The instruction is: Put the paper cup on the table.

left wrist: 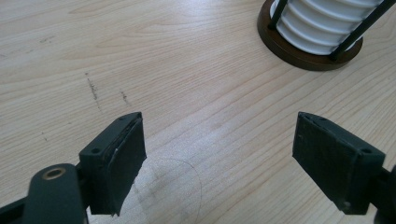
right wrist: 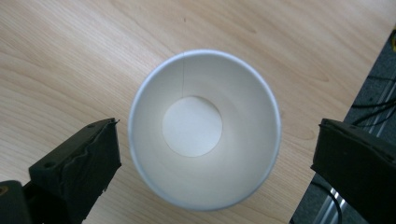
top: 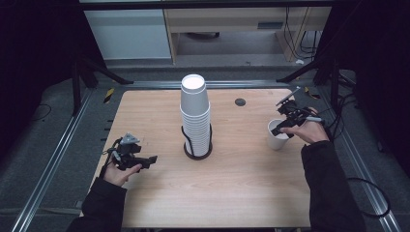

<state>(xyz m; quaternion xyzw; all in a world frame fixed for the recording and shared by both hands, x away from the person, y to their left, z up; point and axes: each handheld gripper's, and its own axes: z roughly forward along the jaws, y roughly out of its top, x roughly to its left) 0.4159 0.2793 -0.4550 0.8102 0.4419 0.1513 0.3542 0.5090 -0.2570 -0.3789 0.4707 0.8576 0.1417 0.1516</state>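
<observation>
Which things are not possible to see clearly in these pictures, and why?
- Stack of cups: count unclear in the high view, rims too small; cut by the top edge in the left gripper view.
- Holder: cut by the same edge.
- Single cup: outer wall hidden in the right gripper view, seen from above; in the high view the right gripper covers part.
- Dark disc on the table: too small to identify.

We take this for a lab set up for recording. Our light wooden table (top: 241, 193) sits inside a frame of grey metal rails (top: 53, 154), with black tripod legs (top: 89, 70) at ten and two o'clock. Black curtains (top: 29, 43) close off both sides. At twelve o'clock stand a pale wooden desk (top: 241, 19) and loose black cables (top: 302, 43) on grey carpet (top: 63, 106).
</observation>
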